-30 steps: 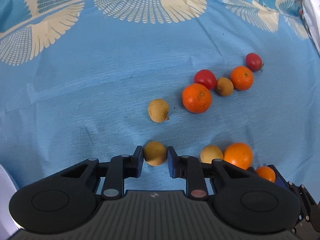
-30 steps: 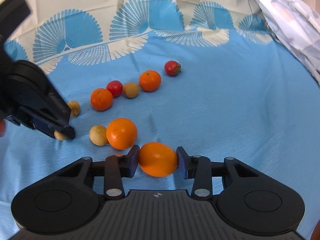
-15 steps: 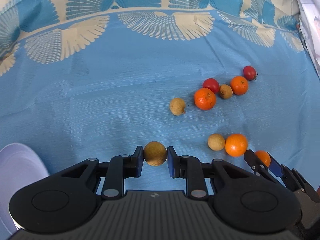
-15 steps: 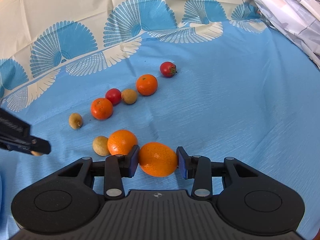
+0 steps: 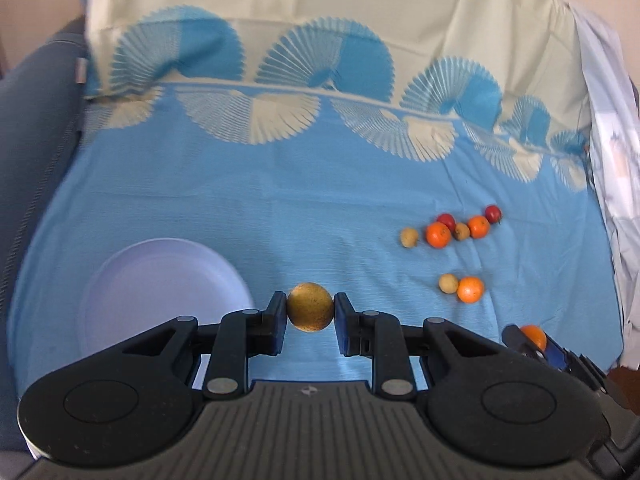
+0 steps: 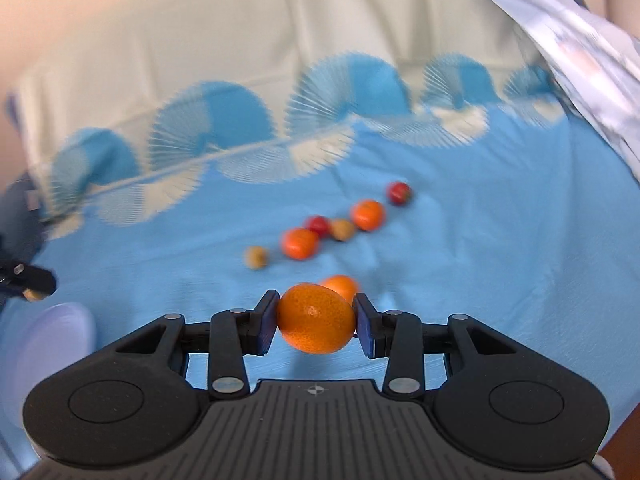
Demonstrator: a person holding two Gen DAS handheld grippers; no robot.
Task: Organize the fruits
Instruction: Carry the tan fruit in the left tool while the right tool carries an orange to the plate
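Note:
My left gripper [image 5: 310, 313] is shut on a small brown round fruit [image 5: 310, 312] and holds it above the blue cloth, just right of a white plate [image 5: 160, 280]. My right gripper [image 6: 316, 322] is shut on an orange [image 6: 316, 322], lifted above the cloth; it also shows in the left wrist view [image 5: 534, 338] at the lower right. Several fruits lie on the cloth: an orange [image 5: 470, 289] beside a brown fruit [image 5: 448, 283], and a row of oranges, red tomatoes and brown fruits [image 5: 438, 235].
The blue patterned cloth [image 5: 320, 200] covers the table. A pale floral cloth [image 5: 612, 160] hangs along the right edge. A grey-blue chair or cushion [image 5: 36, 140] is at the left. The plate's edge shows in the right wrist view [image 6: 52, 344].
Both grippers have lifted and pulled back with their fruits, so the cloth fruits look smaller and farther. The left gripper swung left, bringing the white plate into fuller view.

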